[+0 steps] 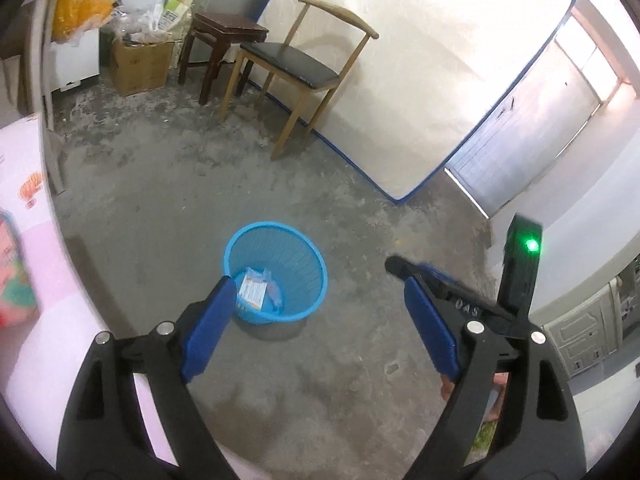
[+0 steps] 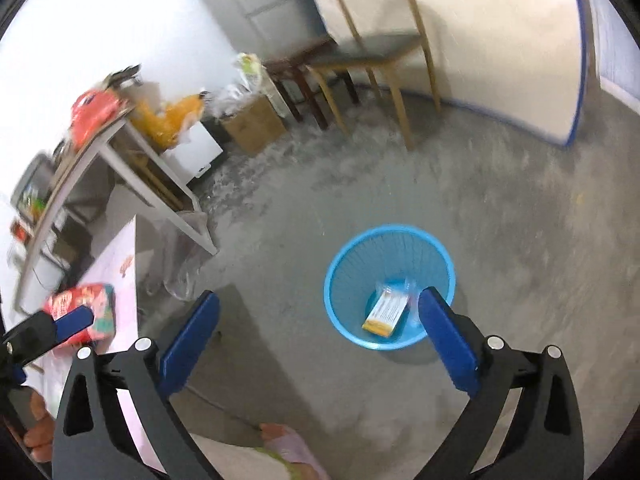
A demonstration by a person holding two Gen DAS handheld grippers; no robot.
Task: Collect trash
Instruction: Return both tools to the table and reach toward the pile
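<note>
With both sets of jaws apart and empty above blue basket (image 1: 276, 276) | left gripper (image 1: 316, 320), right gripper (image 2: 320, 332) | carton (image 2: 387, 311) inside basket | step: drop done | next: fetch snack bag (image 2: 86, 312) on table beside basket

The floor (image 1: 320, 184) is rough, mottled grey concrete, matt and patchy. The bin (image 1: 276, 276) looks like smooth blue plastic with slatted walls; inside lie a printed paper packet (image 2: 387, 311) and a clear, glossy wrapper (image 1: 274, 284). The chair (image 1: 304, 60) has a pale wooden frame and a dark, faintly shiny seat; the stool (image 1: 224, 36) is dark varnished wood. A cardboard box (image 1: 140, 64) looks matt brown.
</note>
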